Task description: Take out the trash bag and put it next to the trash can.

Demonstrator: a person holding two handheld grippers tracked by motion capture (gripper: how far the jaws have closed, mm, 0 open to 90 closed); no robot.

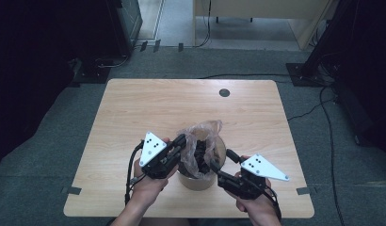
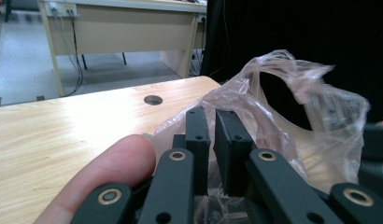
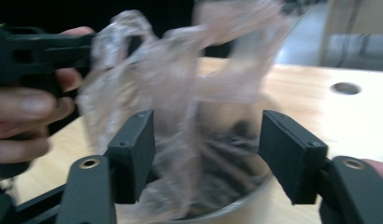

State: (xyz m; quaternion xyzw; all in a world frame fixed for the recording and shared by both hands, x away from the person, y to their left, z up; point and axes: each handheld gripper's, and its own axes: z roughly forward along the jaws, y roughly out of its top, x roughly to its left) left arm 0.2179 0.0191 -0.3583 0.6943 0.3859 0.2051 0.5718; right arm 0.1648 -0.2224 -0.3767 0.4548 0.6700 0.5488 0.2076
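Observation:
A thin clear plastic bag (image 1: 200, 134) sits in a round tan container (image 1: 197, 182) near the table's front edge, its top crumpled and standing above the rim. My left gripper (image 1: 184, 141) is at the container's left side. In the left gripper view its jaws (image 2: 212, 114) are pressed almost together on the bag's edge (image 2: 297, 93). My right gripper (image 1: 214, 167) is at the container's right side. It stands open (image 3: 208, 126), with the hanging bag film (image 3: 171, 84) between its jaws, untouched, above the container rim (image 3: 236, 210). Dark contents lie inside.
The wooden table (image 1: 134, 108) has a round cable hole (image 1: 224, 92) at its far middle. Cables and dark equipment stand on the grey floor around it, and a desk (image 2: 124, 28) stands beyond.

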